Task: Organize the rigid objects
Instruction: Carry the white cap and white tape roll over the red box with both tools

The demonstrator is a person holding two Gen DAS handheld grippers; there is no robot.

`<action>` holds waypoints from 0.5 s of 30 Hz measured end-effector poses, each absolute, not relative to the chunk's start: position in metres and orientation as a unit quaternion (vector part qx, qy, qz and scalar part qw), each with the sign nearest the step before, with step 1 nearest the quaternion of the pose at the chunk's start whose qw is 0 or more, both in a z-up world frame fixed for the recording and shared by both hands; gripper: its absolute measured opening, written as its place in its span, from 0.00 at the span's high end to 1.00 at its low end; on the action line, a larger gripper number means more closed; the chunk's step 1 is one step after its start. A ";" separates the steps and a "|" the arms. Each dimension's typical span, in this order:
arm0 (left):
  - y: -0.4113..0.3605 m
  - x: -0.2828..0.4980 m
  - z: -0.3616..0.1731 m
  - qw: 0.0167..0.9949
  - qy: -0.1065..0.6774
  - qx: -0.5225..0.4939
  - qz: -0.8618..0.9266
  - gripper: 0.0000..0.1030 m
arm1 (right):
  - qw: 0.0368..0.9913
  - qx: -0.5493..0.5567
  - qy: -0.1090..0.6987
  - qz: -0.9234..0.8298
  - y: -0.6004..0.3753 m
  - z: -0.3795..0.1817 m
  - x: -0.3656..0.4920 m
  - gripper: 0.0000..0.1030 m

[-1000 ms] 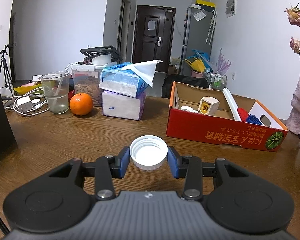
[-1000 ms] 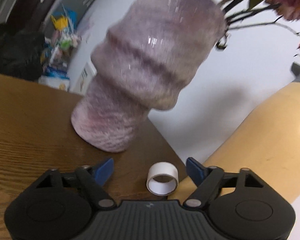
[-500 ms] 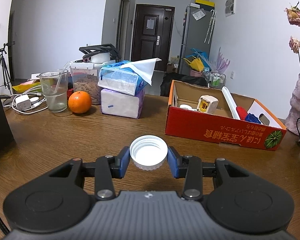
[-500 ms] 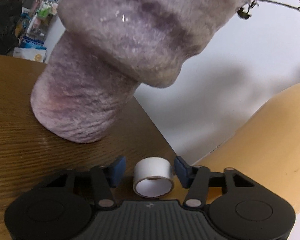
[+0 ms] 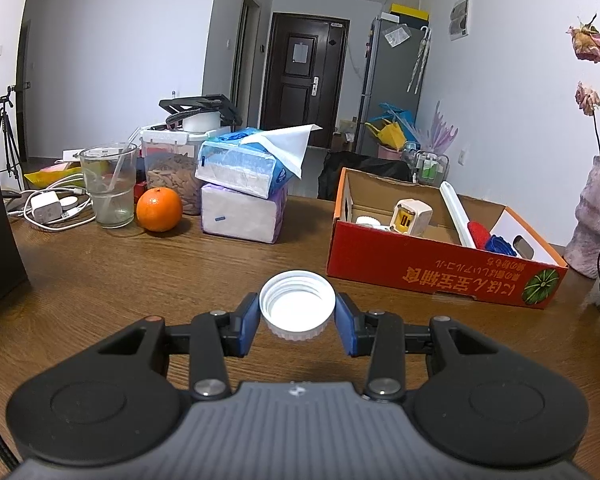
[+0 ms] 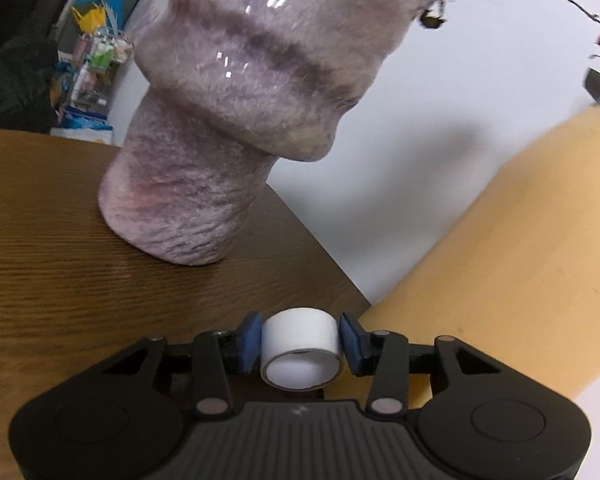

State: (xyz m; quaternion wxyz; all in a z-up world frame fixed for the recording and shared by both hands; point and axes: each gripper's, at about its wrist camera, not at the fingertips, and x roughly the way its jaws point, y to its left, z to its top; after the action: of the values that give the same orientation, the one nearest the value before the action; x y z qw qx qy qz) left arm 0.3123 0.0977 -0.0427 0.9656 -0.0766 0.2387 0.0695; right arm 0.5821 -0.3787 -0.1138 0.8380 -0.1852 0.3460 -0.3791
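Left tool (image 5: pixel 297 322): pointing forward and slightly downward, sitting level, blue pads (image 5: pixel 247 328) pressing on both sides of white cap (image 5: pixel 297 310), jaws standing narrow. Right tool (image 6: pixel 300 343): likewise pitching gently downward, level across; blue pads (image 6: pixel 247 341) gripping white tape roll (image 6: pixel 300 347) from both sides, roll lying with open end toward camera. No hand or sleeve showing in either view.

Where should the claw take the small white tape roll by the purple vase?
Across its flat ends, coming in level from the table's near edge. The small white tape roll lies on its side, axis running sideways, so the right claw pads meet both faces, as now.
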 end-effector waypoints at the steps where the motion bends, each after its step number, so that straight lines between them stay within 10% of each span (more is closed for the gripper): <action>1: 0.098 0.312 -0.042 0.966 0.238 -0.078 0.068 0.60 | 0.842 -0.182 0.344 -0.374 -0.377 -0.112 0.577 0.60; 15: 0.097 0.306 -0.038 0.968 0.231 -0.083 0.060 0.60 | 0.898 -0.132 0.299 -0.293 -0.322 -0.083 0.459 0.60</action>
State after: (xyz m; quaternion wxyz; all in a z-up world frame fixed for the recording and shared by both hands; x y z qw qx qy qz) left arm 0.3057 0.0966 -0.0376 0.9676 -0.0832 0.2306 0.0605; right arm 0.4590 -0.3218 -0.0827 0.8985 -0.1319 0.2987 -0.2935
